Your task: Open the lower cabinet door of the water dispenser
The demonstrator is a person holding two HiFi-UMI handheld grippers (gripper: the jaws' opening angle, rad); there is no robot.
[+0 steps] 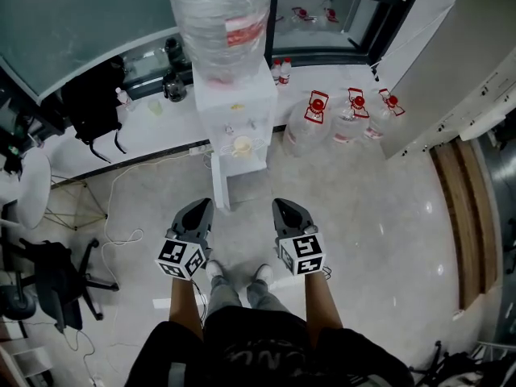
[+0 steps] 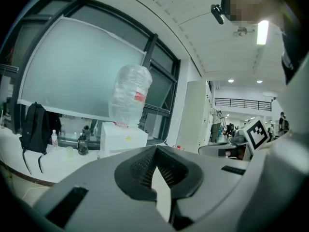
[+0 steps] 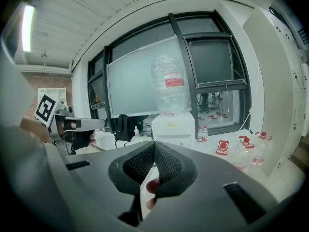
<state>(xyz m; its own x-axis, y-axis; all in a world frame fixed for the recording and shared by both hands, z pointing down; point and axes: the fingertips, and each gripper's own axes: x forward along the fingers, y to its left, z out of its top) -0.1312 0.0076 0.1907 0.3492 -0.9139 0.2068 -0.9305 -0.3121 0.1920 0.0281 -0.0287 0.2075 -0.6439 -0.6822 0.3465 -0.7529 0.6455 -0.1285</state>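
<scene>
The white water dispenser (image 1: 235, 107) stands against the window ledge with a large clear bottle (image 1: 222, 18) on top; its lower front (image 1: 242, 180) faces me and the cabinet door looks closed. My left gripper (image 1: 196, 214) and right gripper (image 1: 288, 213) hang side by side in the air a step short of it, both pointing at it, both shut with nothing between the pads. In the left gripper view the left gripper (image 2: 155, 151) is aimed past the dispenser (image 2: 123, 139). The right gripper (image 3: 154, 146) shows the dispenser (image 3: 173, 127) straight ahead.
Several spare water jugs (image 1: 310, 123) with red caps stand on the floor right of the dispenser. A black backpack (image 1: 93, 99) rests on the ledge to the left. An office chair (image 1: 48, 272) and loose cables (image 1: 121, 236) lie at the left. My feet (image 1: 238, 274) are below the grippers.
</scene>
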